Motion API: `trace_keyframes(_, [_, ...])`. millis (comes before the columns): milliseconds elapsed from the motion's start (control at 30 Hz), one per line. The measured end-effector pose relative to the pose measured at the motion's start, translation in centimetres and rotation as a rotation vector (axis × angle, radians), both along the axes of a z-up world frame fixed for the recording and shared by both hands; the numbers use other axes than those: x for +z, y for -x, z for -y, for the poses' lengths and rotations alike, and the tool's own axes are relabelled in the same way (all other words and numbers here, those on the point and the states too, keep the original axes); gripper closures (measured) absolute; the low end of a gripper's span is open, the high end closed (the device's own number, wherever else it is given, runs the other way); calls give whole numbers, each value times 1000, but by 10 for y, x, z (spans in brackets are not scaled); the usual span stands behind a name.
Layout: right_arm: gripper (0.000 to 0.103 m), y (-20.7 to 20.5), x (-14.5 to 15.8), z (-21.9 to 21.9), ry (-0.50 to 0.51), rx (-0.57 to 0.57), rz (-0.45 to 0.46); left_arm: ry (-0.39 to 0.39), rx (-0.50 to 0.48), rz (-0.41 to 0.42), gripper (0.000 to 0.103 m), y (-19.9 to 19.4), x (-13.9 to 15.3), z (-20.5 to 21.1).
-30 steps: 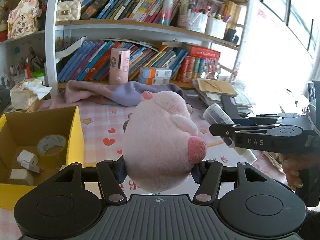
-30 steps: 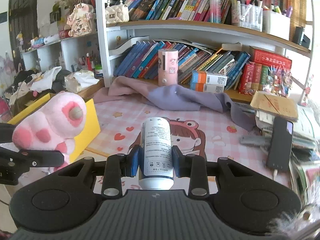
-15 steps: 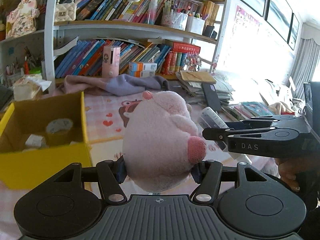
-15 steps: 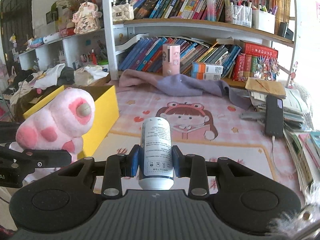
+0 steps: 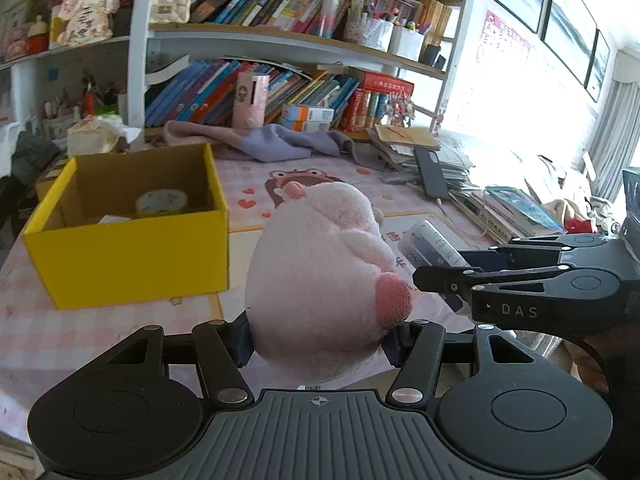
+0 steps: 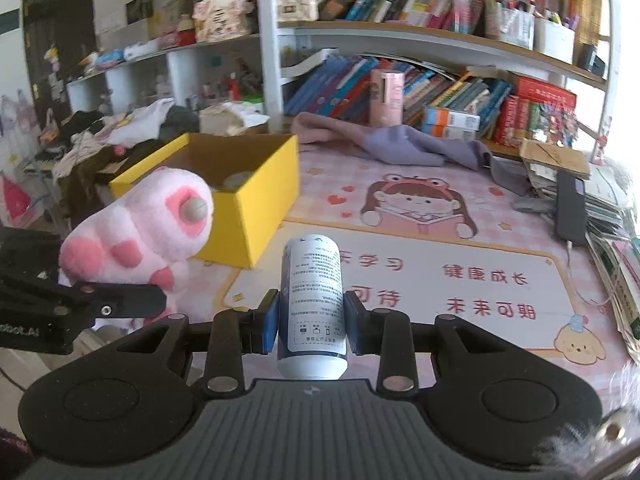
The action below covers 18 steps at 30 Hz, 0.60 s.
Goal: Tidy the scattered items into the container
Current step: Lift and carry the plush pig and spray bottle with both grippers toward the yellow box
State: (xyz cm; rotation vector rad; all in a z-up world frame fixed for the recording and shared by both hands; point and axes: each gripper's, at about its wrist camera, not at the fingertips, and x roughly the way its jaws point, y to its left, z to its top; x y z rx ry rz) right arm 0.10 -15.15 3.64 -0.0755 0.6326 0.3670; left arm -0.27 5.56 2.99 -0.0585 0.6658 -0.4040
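A pink plush pig (image 5: 320, 264) fills the middle of the left wrist view, with my left gripper (image 5: 318, 344) shut on its lower body. My right gripper (image 6: 312, 320) is shut on a white bottle (image 6: 314, 296) with printed text, which points away from me. The open yellow box (image 5: 128, 256) stands on the table ahead and to the left of both grippers, with a tape roll (image 5: 162, 202) and small white items inside. From the right wrist view the plush (image 6: 152, 232) hangs just right of the box (image 6: 256, 208). The two grippers are side by side above the table.
A purple cloth (image 5: 276, 146) lies at the foot of the bookshelf. A dark phone (image 5: 430, 172) rests on a stack of papers and books (image 5: 512, 208) along the right side. A pink mat with a cartoon girl (image 6: 416, 204) covers the table.
Both grippers have drawn back from the shelf with their loads still held. The yellow box has come from the left edge fully into view and looks farther off.
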Motion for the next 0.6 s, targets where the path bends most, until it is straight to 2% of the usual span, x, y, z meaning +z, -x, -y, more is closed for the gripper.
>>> trace_keyframes(600, [72, 12, -4, -56, 12, 197, -37, 7, 122, -30, 44, 24, -5, -42])
